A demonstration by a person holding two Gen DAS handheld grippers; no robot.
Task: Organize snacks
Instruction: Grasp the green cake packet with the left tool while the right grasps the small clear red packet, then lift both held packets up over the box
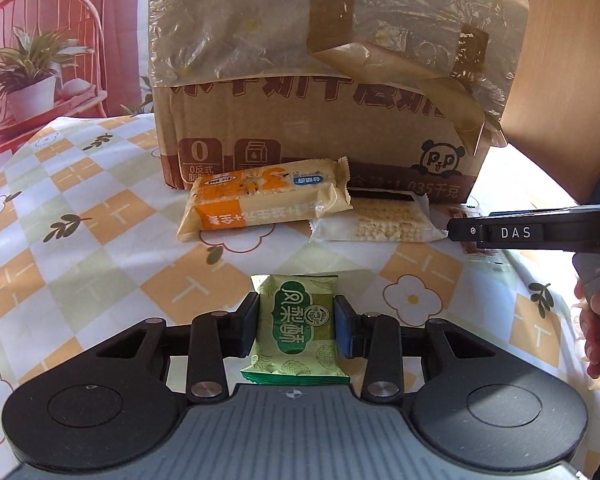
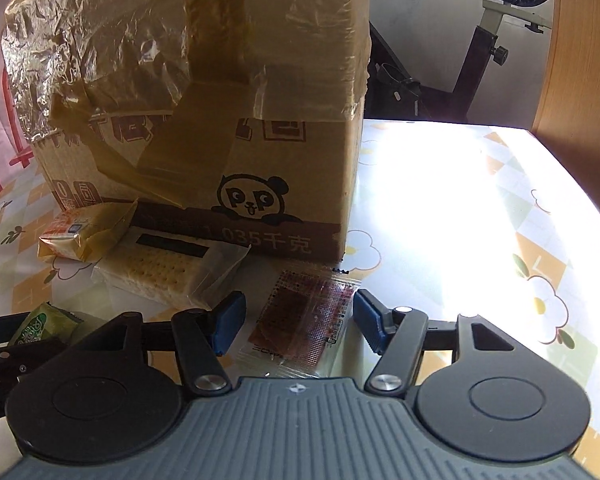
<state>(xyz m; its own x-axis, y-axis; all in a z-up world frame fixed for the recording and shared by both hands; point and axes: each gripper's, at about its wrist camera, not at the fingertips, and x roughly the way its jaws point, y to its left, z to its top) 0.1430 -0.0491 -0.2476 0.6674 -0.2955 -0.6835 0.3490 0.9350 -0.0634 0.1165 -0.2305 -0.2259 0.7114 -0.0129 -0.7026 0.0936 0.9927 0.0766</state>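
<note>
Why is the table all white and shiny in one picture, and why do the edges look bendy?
Right wrist view: sunlight glares off the tablecloth, washing its pattern out to white, while the box side facing us sits in shade. Left wrist view: softer, even light, so the green snack reads clearly. Both views: the fisheye lens curves the edges.

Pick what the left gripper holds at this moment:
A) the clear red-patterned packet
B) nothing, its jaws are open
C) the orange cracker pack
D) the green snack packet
D: the left gripper has both blue pads pressed against the sides of the green snack packet, while the right gripper stands open around the clear packet.
</note>
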